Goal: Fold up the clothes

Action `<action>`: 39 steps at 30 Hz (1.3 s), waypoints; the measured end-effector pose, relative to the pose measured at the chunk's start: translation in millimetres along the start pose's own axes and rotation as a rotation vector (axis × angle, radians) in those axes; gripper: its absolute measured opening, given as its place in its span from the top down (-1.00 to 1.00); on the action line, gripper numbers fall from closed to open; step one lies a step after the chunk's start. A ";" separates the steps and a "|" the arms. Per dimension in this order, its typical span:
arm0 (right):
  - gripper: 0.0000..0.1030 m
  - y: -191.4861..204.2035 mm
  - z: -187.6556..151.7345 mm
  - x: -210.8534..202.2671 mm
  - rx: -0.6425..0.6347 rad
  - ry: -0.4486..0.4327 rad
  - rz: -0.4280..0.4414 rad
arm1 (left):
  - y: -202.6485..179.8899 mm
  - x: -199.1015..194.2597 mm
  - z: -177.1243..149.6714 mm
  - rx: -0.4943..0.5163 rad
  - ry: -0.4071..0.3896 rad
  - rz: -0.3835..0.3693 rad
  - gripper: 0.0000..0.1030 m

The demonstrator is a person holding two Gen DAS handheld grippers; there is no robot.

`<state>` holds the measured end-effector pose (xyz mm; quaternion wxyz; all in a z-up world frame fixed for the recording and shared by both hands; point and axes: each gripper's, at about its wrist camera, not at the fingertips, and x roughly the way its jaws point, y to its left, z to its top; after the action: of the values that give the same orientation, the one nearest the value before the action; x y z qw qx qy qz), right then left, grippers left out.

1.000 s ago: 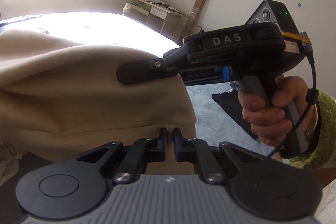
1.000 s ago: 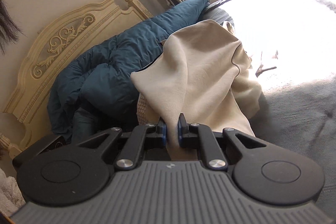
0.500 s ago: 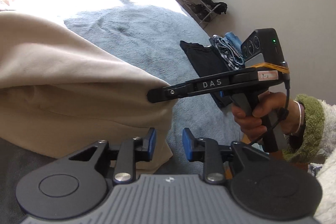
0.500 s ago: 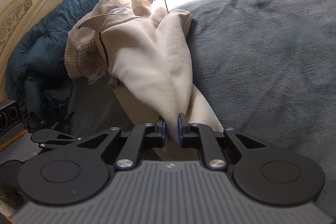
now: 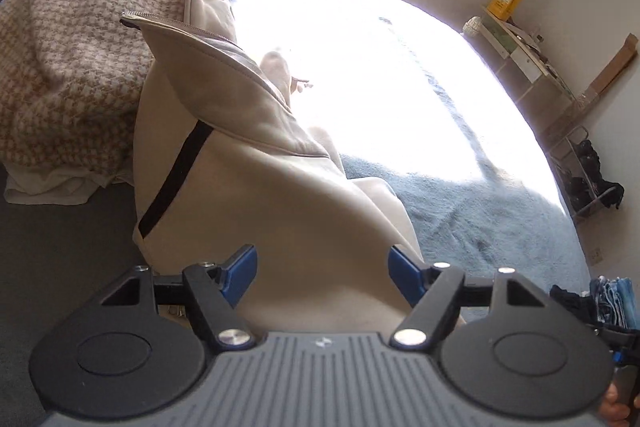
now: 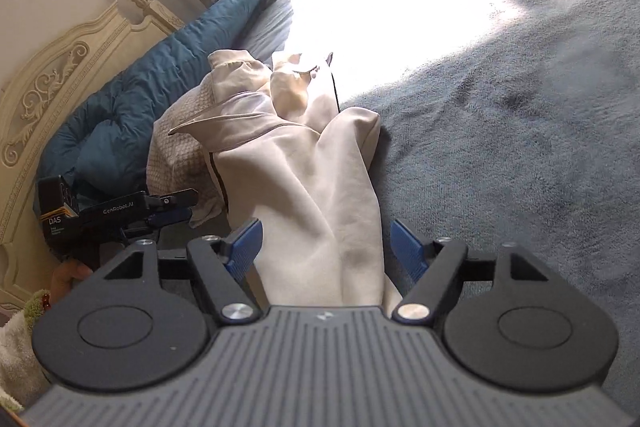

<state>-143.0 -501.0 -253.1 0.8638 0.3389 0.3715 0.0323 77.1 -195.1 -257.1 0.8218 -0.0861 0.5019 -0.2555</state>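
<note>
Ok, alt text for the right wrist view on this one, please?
The right claw is opening over a beige garment lying rumpled on a grey-blue bed cover; the cloth runs between the blue pads without being pinched. At left are the left claw, a teal duvet and a carved cream headboard.

Sunlight blows out the far half of the bed (image 5: 400,75), so nothing reads there. The beige garment's (image 6: 320,187) near end disappears under both claw bodies. Only a sliver of hand (image 5: 614,409) shows at the left view's corner.
</note>
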 end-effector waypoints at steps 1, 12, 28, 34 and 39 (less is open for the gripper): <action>-0.43 0.3 11.4 26.0 -0.014 -0.005 -0.016 | -2.7 10.5 4.3 -0.014 0.017 -0.013 -0.44; -0.41 -34.4 21.6 166.8 0.155 0.260 -0.181 | -48.7 99.9 -2.1 0.076 0.201 0.161 -0.49; 1.00 71.6 -96.5 75.8 0.216 0.385 0.109 | 44.9 -29.5 -28.7 0.072 0.160 0.099 0.91; 1.00 173.6 -171.7 88.9 0.065 0.591 0.243 | 110.9 -60.2 -44.4 0.019 0.199 0.215 0.91; 0.93 182.0 -120.1 81.4 -0.097 0.394 0.184 | 152.9 -56.4 -65.8 -0.013 0.218 0.255 0.90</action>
<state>-128.3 -268.7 -251.9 0.7832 0.3166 0.4985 0.1945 50.3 -28.3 -305.6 0.7878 0.0012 0.5964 -0.1535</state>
